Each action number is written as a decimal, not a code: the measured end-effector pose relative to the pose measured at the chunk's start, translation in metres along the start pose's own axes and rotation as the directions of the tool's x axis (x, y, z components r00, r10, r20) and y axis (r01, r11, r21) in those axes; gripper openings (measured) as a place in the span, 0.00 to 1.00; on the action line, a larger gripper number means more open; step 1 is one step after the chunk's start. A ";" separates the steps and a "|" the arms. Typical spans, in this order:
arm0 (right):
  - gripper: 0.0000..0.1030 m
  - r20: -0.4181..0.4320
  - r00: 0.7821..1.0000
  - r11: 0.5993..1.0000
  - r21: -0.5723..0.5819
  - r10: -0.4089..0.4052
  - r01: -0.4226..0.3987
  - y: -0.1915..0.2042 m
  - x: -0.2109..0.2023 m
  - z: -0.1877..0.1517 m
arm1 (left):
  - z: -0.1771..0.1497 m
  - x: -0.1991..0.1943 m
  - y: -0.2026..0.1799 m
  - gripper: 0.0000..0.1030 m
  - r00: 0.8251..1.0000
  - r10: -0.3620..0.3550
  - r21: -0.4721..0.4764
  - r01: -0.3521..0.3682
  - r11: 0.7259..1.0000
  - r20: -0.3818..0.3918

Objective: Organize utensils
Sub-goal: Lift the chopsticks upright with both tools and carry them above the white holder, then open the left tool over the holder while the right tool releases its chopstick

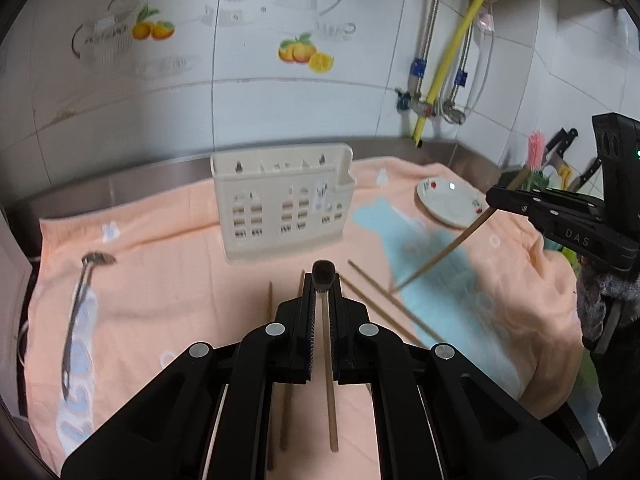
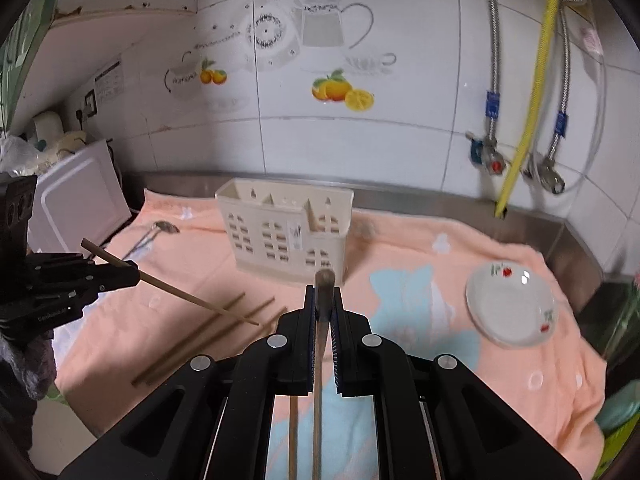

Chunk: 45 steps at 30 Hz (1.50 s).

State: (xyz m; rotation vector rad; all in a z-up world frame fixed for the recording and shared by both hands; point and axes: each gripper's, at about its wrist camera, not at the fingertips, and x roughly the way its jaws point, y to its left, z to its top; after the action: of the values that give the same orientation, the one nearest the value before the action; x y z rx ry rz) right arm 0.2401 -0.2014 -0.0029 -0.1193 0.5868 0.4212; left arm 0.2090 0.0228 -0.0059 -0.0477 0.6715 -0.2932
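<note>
Two hand-held grippers each pinch a single wooden chopstick above a peach-and-blue towel [image 2: 460, 264] spread over a steel tabletop [image 1: 80, 190]. In the left wrist view, the left gripper [image 1: 321, 280] sits at lower centre, its jaws pressed onto a chopstick [image 1: 331, 392] that runs back toward the camera. At the right edge of that frame the right gripper [image 1: 494, 197] clamps a second chopstick [image 1: 440, 256], which slants down to the left. More loose chopsticks [image 1: 384, 304] lie on the towel at centre frame. A cream slotted utensil holder [image 1: 282, 204] stands upright just beyond them. A metal spoon [image 1: 80, 292] lies at the left of the frame, and a small white plate [image 1: 448, 202] rests at the right, well apart from the holder.
</note>
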 end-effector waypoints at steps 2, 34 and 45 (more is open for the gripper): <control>0.06 0.009 1.000 1.000 -0.006 0.006 -0.006 -0.002 0.001 0.016 | 0.009 -0.003 0.000 0.05 1.000 0.010 0.011 -0.010 1.000 0.015; 0.06 0.129 0.992 0.998 0.055 -0.010 0.003 -0.015 0.076 0.133 | 0.126 0.043 0.046 0.05 0.986 0.168 0.020 -0.168 0.986 -0.016; 0.07 0.065 0.998 0.997 0.072 -0.001 -0.004 -0.018 0.107 0.119 | 0.115 0.063 0.055 0.06 0.983 0.175 0.004 -0.175 0.985 -0.057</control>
State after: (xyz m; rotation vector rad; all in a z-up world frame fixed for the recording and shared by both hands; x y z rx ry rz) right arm 0.3884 -0.1529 0.0355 -0.0360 0.5370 0.4034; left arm 0.3412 0.0522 0.0383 0.0184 0.7280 -0.1253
